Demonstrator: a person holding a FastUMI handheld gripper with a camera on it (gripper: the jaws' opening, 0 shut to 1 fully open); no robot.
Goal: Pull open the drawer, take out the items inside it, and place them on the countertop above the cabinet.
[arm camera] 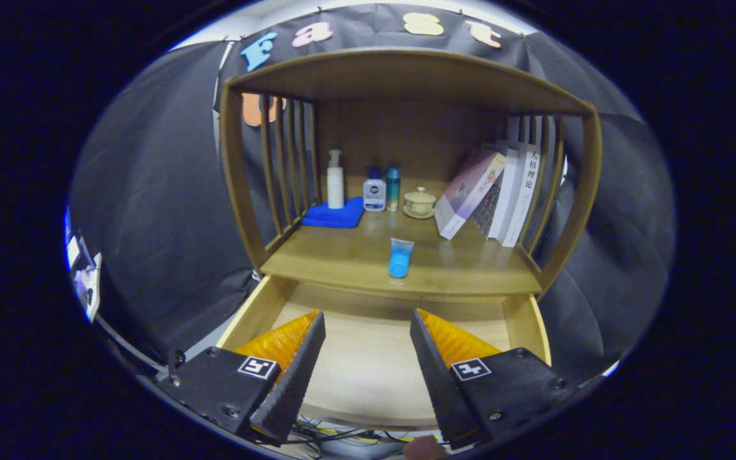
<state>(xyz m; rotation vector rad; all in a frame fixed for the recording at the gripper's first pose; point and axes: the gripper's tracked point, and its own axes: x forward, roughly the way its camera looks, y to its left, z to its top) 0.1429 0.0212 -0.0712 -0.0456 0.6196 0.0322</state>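
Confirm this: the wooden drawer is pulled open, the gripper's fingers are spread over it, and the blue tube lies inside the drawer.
Wrong on one point. The gripper view shows the blue tube standing on the wooden countertop, not inside the open wooden drawer. The gripper is spread open above it.

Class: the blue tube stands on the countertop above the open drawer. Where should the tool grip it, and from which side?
Grip the blue tube across its narrower middle, approaching from the front over the open drawer. It stands upright on its cap, apart from other items. The tool is open and empty.
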